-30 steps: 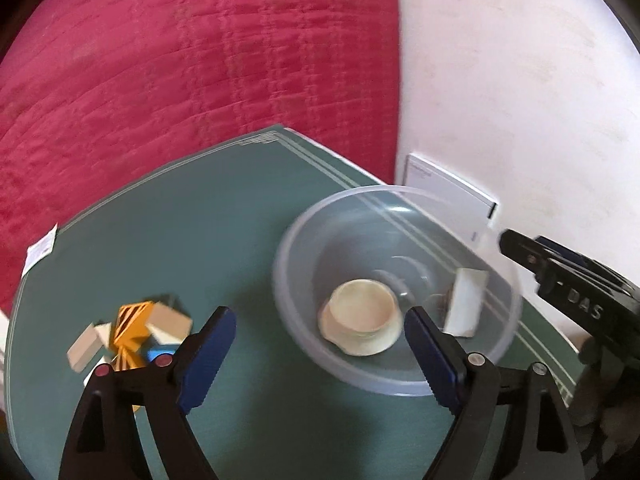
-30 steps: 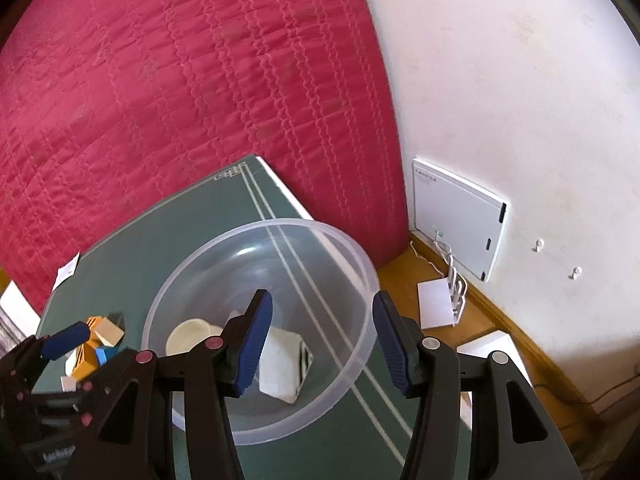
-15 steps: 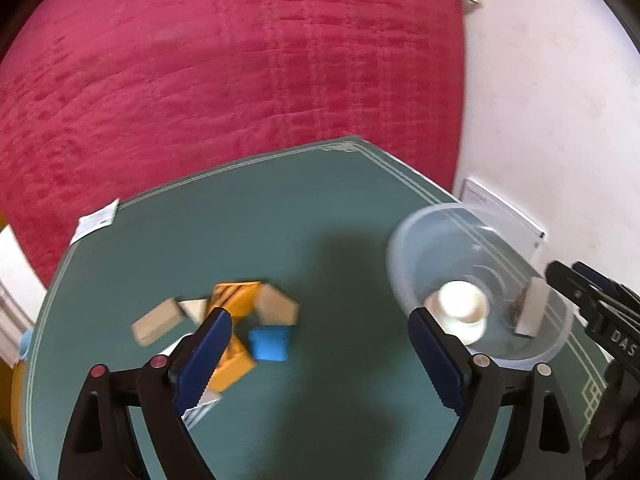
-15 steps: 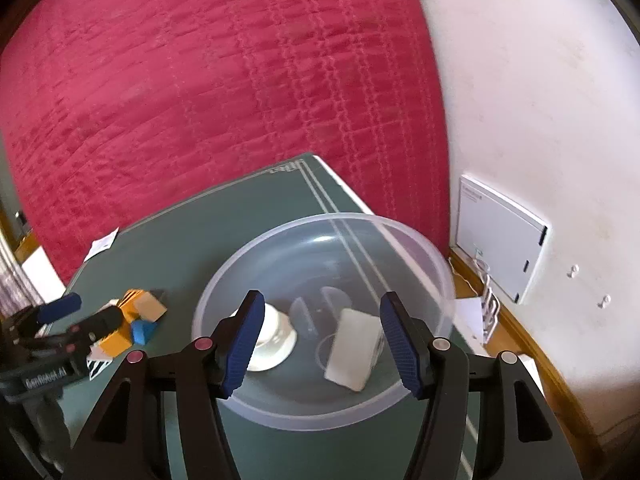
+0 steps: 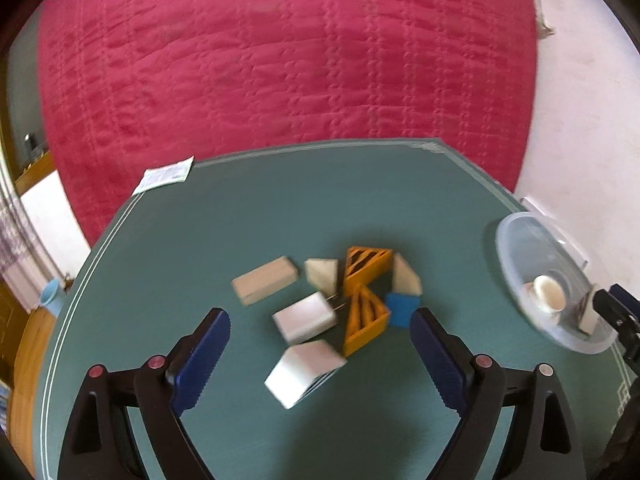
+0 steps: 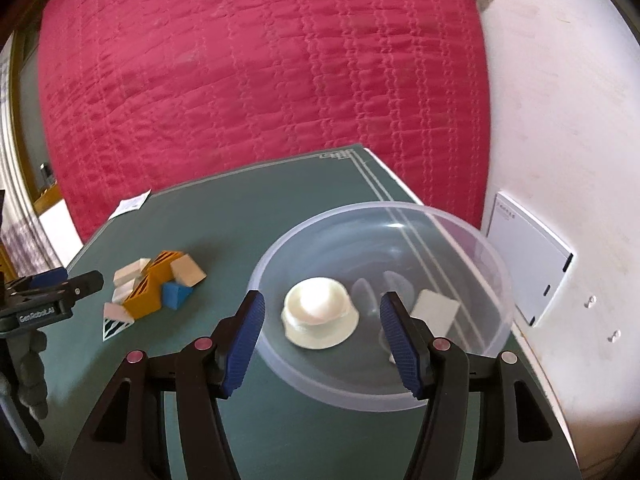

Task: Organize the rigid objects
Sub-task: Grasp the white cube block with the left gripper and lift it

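A pile of blocks lies on the green table (image 5: pixel 240 216): two orange ribbed wedges (image 5: pixel 366 265), a blue block (image 5: pixel 402 310), several cream blocks (image 5: pixel 266 285) and white boxes (image 5: pixel 305 317). My left gripper (image 5: pixel 320 356) is open and empty, just above and in front of the pile. A clear plastic bowl (image 6: pixel 460 240) holds an upturned cream cup (image 6: pixel 318 310) and a white block (image 6: pixel 434 308). My right gripper (image 6: pixel 322 338) is open and empty over the bowl's near rim. The pile also shows in the right wrist view (image 6: pixel 156 284), with the left gripper beside it.
A red quilted cover (image 5: pixel 280 60) hangs behind the table. A paper slip (image 5: pixel 164 174) lies at the table's far left edge. A white wall panel (image 6: pixel 528 268) sits to the right of the bowl. The bowl (image 5: pixel 520 248) shows at the left view's right edge.
My left gripper has swung left from the bowl to the block pile. My right gripper has pulled back and turned left; the white block lies in the bowl.
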The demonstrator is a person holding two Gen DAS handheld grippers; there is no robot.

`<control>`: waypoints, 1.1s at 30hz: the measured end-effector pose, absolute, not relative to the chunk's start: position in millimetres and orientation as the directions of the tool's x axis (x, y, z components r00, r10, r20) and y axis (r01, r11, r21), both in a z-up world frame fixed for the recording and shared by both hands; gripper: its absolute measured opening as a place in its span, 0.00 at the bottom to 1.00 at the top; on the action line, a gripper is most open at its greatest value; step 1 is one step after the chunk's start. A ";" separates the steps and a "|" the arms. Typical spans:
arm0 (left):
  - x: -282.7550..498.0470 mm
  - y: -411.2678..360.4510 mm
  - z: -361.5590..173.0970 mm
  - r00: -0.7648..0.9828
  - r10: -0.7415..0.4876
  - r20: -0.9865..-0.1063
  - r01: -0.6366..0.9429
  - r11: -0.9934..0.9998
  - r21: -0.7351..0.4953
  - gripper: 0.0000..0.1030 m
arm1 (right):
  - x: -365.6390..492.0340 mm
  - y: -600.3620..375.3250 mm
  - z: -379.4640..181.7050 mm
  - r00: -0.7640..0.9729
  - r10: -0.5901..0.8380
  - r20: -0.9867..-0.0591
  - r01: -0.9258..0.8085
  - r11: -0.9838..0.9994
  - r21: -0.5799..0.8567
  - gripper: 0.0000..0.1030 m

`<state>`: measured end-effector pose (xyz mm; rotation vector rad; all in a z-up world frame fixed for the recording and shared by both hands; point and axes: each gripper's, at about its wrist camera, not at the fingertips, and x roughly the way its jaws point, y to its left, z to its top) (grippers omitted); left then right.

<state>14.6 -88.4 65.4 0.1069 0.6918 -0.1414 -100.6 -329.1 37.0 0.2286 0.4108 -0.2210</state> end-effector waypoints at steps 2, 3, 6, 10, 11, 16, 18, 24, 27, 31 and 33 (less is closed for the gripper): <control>16.5 -82.1 59.0 0.752 -0.080 -0.654 0.148 0.988 0.050 0.91 | -99.5 -325.5 36.2 0.893 -0.159 -0.420 0.248 0.955 0.164 0.60; 17.9 -80.1 55.3 0.747 -0.072 -0.661 0.141 0.989 0.052 0.91 | -99.3 -322.5 35.6 0.894 -0.156 -0.421 0.242 0.957 0.159 0.60; 21.1 -73.4 43.8 0.731 -0.055 -0.680 0.128 0.990 0.057 0.91 | -98.1 -315.5 34.4 0.894 -0.142 -0.424 0.223 0.963 0.148 0.60; 23.6 -69.4 30.8 0.712 -0.048 -0.700 0.137 0.988 0.072 0.91 | -95.7 -306.6 31.6 0.892 -0.122 -0.436 0.198 0.971 0.133 0.60; 25.6 -68.7 27.4 0.705 -0.045 -0.708 0.140 0.987 0.077 0.91 | -94.7 -303.3 30.5 0.890 -0.117 -0.441 0.190 0.974 0.127 0.60; 38.7 -64.1 16.0 0.672 -0.031 -0.740 0.133 0.988 0.079 0.91 | -91.5 -291.9 26.4 0.885 -0.085 -0.459 0.154 0.981 0.115 0.60; 41.6 -62.8 14.8 0.661 -0.049 -0.749 0.144 0.988 0.062 0.91 | -90.2 -287.8 23.9 0.881 -0.070 -0.467 0.139 0.984 0.113 0.60; 44.0 -70.9 12.0 0.653 -0.046 -0.756 0.180 0.979 0.096 0.89 | -86.3 -277.9 19.0 0.871 -0.048 -0.488 0.112 0.988 0.102 0.60; 42.8 -74.8 9.2 0.644 -0.065 -0.762 0.209 0.973 0.094 0.75 | -84.9 -273.2 17.9 0.868 -0.038 -0.496 0.100 0.990 0.098 0.60; 38.8 -77.9 10.1 0.648 -0.084 -0.757 0.235 0.967 0.094 0.49 | -82.6 -266.9 15.0 0.862 -0.018 -0.507 0.074 0.993 0.091 0.60; 37.0 -78.1 10.5 0.648 -0.095 -0.756 0.245 0.966 0.087 0.43 | -81.7 -263.5 13.1 0.858 -0.008 -0.514 0.059 0.995 0.083 0.60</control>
